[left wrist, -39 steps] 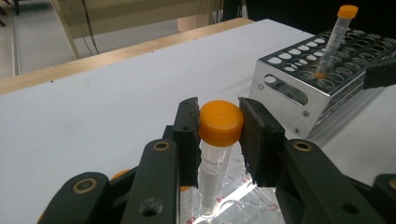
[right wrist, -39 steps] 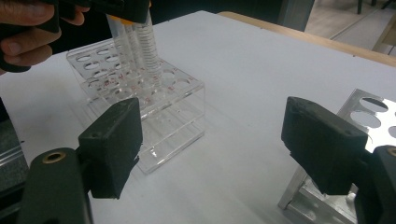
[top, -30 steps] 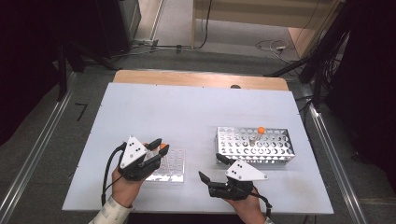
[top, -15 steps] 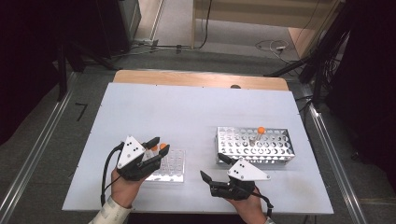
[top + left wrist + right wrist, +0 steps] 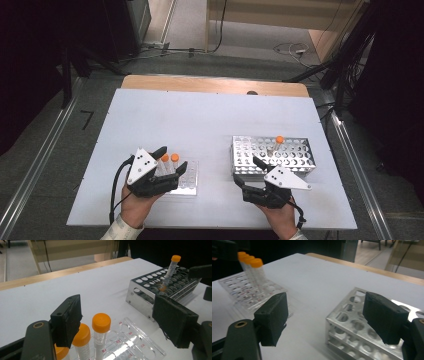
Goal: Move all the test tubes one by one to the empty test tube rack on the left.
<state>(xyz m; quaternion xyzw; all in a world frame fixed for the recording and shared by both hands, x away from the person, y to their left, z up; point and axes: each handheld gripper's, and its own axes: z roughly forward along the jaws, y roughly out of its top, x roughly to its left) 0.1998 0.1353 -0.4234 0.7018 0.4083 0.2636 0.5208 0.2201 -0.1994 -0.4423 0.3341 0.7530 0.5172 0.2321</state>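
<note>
A smooth white table (image 5: 200, 120) edged in wood stands on grey floor. Right, a perforated metal rack (image 5: 272, 152) holds one orange-capped tube (image 5: 277, 143). Left, a clear plastic rack (image 5: 187, 178) holds more. Both the left gripper (image 5: 170, 159) and the right gripper (image 5: 247, 171) gape wide, empty.

In the left gripper view, the bottom edge cuts off the clear rack (image 5: 130, 340) and the lower parts of the orange-capped tubes (image 5: 101, 337) standing in it; one cap is partly hidden behind the left gripper's (image 5: 120, 320) near finger. The metal rack (image 5: 160, 285) runs out of the right edge there. In the right gripper view, the tubes (image 5: 252, 267) and clear rack (image 5: 244, 292) are blurred, and the metal rack (image 5: 352, 332) is cut off at the bottom and right. From the high view, the left gripper (image 5: 167, 167) covers part of the clear rack (image 5: 189, 180), whose printed labels are too small to read.
</note>
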